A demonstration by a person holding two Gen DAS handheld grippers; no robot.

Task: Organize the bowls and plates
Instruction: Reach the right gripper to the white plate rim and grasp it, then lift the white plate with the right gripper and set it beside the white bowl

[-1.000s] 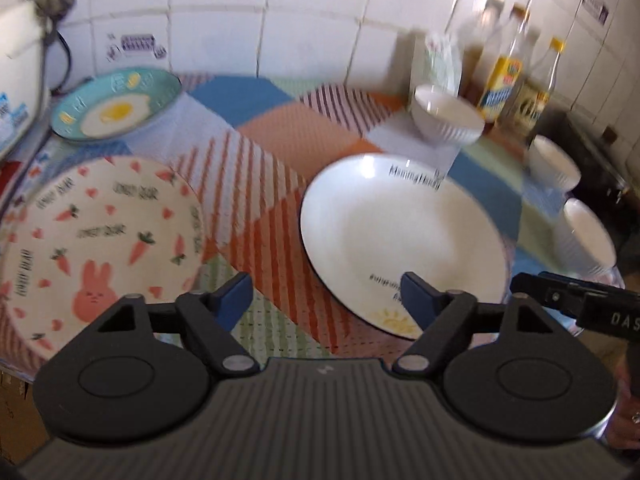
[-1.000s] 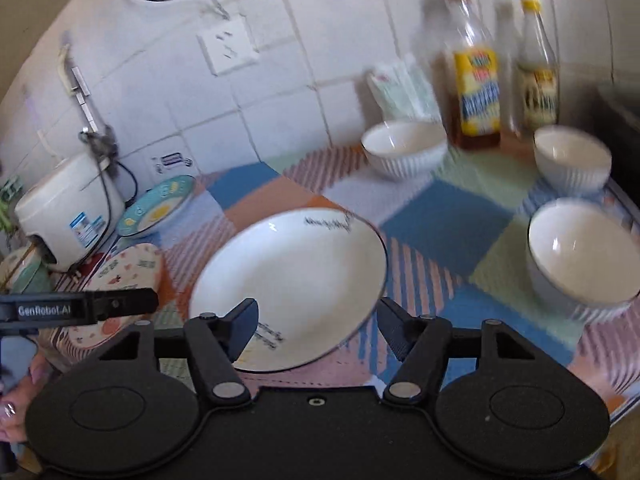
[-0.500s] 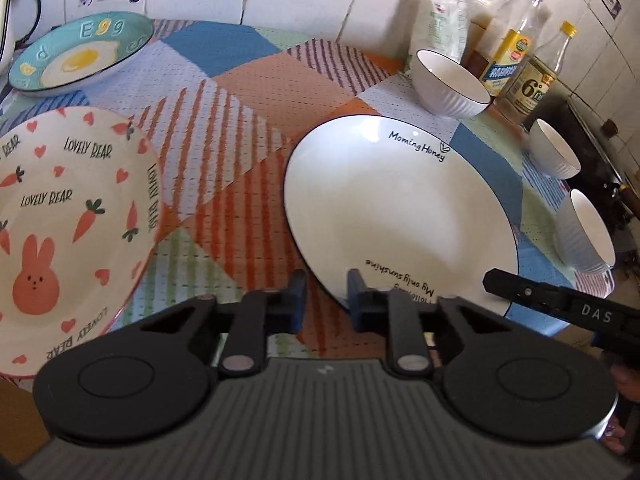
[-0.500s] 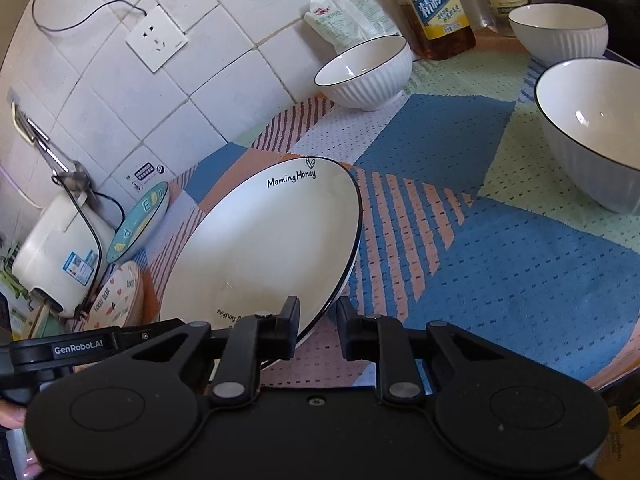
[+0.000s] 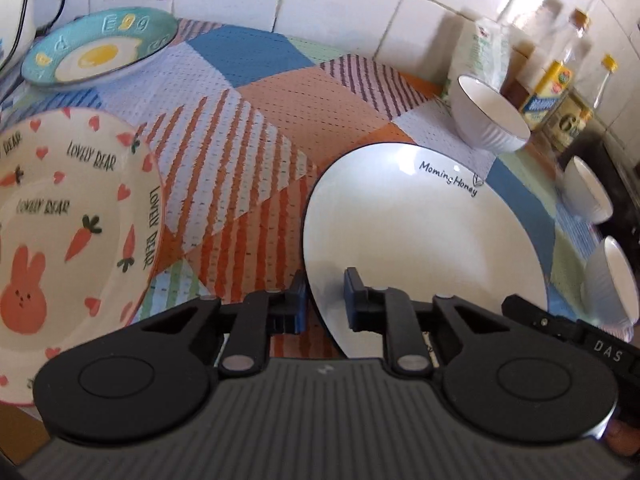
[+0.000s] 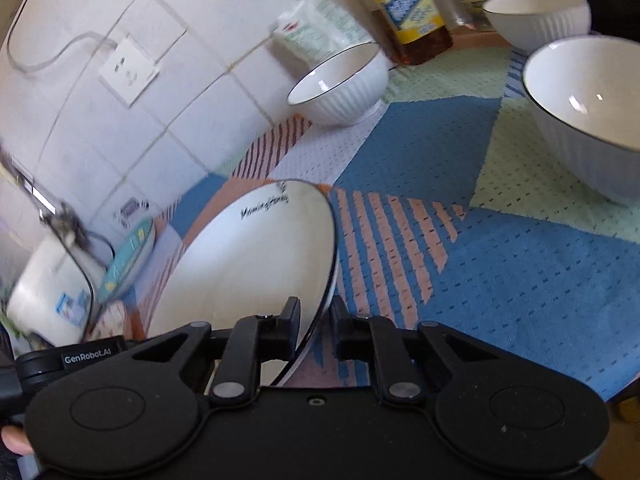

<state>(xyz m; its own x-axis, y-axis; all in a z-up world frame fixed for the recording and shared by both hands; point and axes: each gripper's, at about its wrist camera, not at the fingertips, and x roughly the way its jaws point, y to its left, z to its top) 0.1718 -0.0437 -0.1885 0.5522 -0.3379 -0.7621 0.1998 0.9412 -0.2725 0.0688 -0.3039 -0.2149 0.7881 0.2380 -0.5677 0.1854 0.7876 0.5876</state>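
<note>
A large white plate [image 5: 424,236] with a black rim and "Morning Honey" lettering lies near the table's front, its near edge lifted. My left gripper [image 5: 325,304] is shut on its near left rim. My right gripper [image 6: 317,322] is shut on its near right rim; the white plate [image 6: 256,264] tilts in that view. A bunny-and-carrot plate [image 5: 60,232] lies to the left. A teal egg plate [image 5: 100,50] lies at the back left. Three white ribbed bowls stand at the back [image 5: 490,120] and right [image 5: 588,192], [image 5: 614,284].
A patchwork cloth [image 5: 256,132] covers the table. Oil and vinegar bottles [image 5: 560,92] and a bag [image 5: 482,52] stand against the tiled wall at the back right. A white rice cooker [image 6: 48,292] with a cord stands at the far left.
Both grippers have closed in on the white plate's near rim and shut on it. The plate's near edge has lifted and it now tilts.
</note>
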